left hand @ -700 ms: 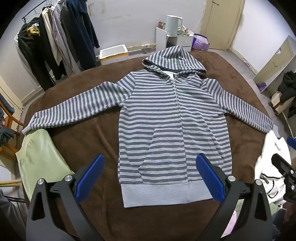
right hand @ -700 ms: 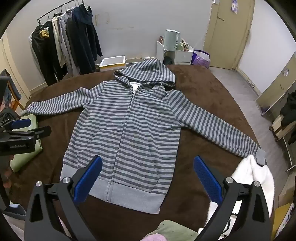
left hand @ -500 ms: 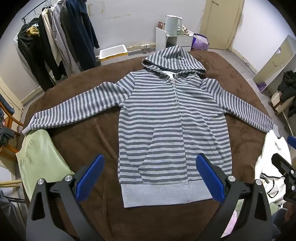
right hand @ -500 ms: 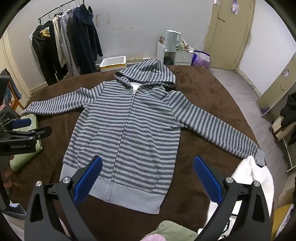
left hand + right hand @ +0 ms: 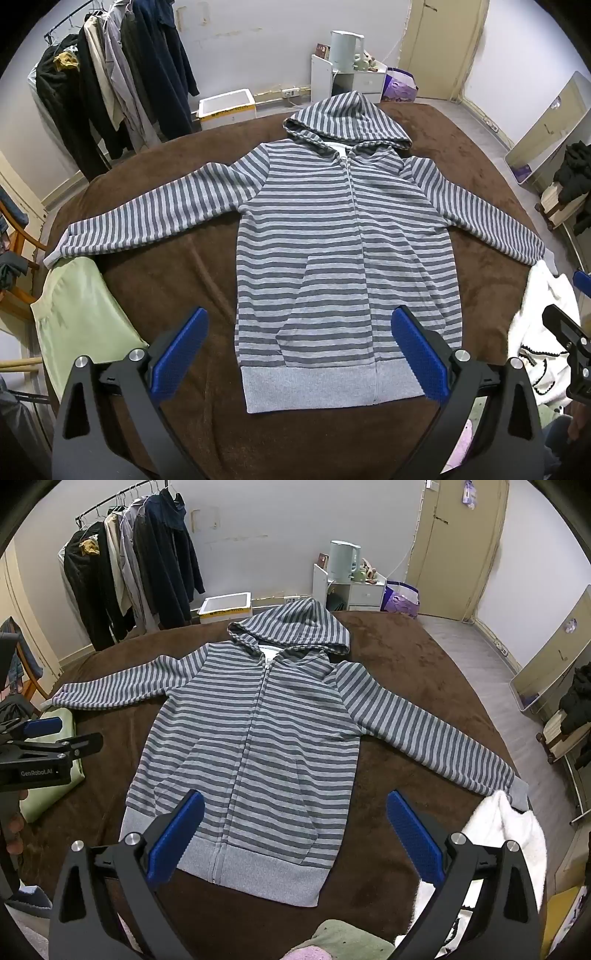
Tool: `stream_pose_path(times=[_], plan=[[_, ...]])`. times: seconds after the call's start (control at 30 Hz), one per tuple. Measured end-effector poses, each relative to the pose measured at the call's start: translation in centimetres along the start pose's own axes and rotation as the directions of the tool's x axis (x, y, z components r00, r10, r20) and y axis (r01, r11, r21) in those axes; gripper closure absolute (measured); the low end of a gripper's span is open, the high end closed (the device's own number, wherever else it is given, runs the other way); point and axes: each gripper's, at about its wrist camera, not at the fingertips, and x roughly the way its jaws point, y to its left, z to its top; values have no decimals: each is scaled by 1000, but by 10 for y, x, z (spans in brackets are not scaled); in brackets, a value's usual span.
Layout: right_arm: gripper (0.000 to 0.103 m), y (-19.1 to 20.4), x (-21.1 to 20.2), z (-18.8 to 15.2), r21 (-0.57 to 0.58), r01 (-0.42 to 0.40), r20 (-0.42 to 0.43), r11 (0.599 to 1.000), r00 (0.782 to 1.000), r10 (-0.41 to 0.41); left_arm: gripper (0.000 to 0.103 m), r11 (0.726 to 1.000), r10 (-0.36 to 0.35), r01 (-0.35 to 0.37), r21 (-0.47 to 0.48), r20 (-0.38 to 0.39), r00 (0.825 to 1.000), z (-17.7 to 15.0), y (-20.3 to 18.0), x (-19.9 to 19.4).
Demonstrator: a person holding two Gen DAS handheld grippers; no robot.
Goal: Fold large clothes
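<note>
- Striped hoodie (image 5: 343,251) lies flat and face up on a brown blanket-covered bed (image 5: 166,280), zipped shut, its hood toward the far edge and its grey waistband toward the near edge.
- Both sleeves are spread wide: one cuff reaches the bed's left edge, the other the right edge.
- Left gripper (image 5: 300,354) hangs above the near edge over the waistband, jaws spread wide with nothing between them; its blue pads (image 5: 181,354) frame the lower half of the garment.
- Right gripper (image 5: 294,836) hangs above the near right part of the bed, jaws likewise spread and empty, one pad over the hoodie's hem and the other over bare blanket.
- Pale green garment (image 5: 77,325) lies at the left edge, just beside the left cuff.
- White fleecy garment (image 5: 506,834) lies at the right edge, touching the right cuff.
- Beyond the far edge, a clothes rack (image 5: 129,565) of dark coats stands against the wall.
- White foam box (image 5: 226,607) sits on the floor beside the rack.
- Small white cabinet (image 5: 351,590) against the wall carries a pale kettle (image 5: 343,561).
</note>
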Motion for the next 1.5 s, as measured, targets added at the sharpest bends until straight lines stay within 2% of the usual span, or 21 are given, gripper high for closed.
stream_pose_path(times=[1.5], plan=[[5, -2, -2, 1, 10, -3, 6, 1000, 1000, 3, 6, 1000, -5, 4, 14, 34, 999, 1, -3, -8]])
